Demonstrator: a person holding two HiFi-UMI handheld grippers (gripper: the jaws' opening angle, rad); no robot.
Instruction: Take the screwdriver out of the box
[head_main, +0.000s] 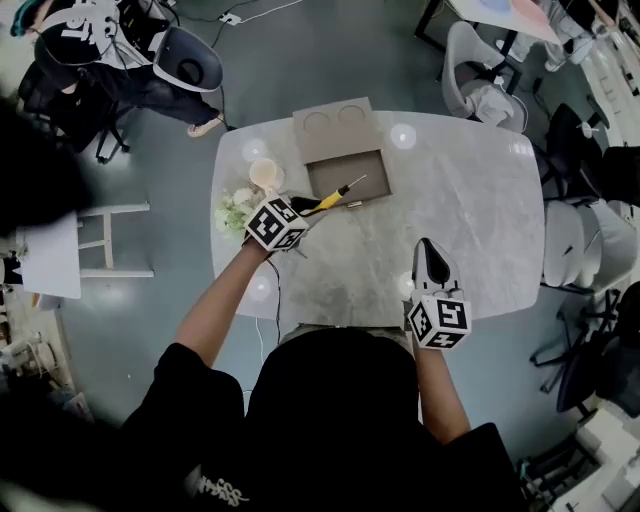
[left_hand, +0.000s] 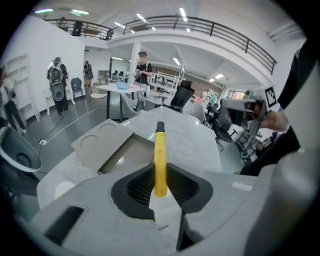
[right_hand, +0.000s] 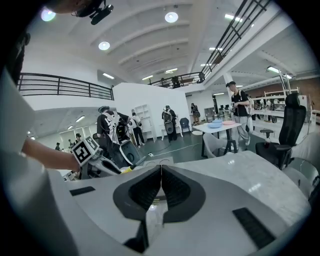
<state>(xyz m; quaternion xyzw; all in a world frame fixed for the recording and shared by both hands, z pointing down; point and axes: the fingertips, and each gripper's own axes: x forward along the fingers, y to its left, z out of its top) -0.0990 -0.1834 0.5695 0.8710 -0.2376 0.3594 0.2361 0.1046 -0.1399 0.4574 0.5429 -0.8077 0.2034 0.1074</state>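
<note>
A screwdriver (head_main: 337, 192) with a yellow handle (left_hand: 160, 160) and a thin metal shaft is clamped between the pads of my left gripper (head_main: 318, 204). It hangs in the air over the front edge of the open brown box (head_main: 365, 163), its tip pointing away toward the box's far side. The box (left_hand: 125, 155) looks bare inside, and its lid (head_main: 334, 127) with two round dents lies flat behind it. My right gripper (head_main: 428, 248) is shut with nothing in it, raised over the table's front right part. In the right gripper view its jaws (right_hand: 160, 187) meet, and the left gripper (right_hand: 102, 167) shows at the left.
The marble table (head_main: 460, 200) also carries a small cup (head_main: 266, 175) and white flowers (head_main: 236, 211) left of the box. Chairs (head_main: 478, 85) stand around the table's right side. A seated person (head_main: 110, 60) is at the far left, and others stand farther back in the hall.
</note>
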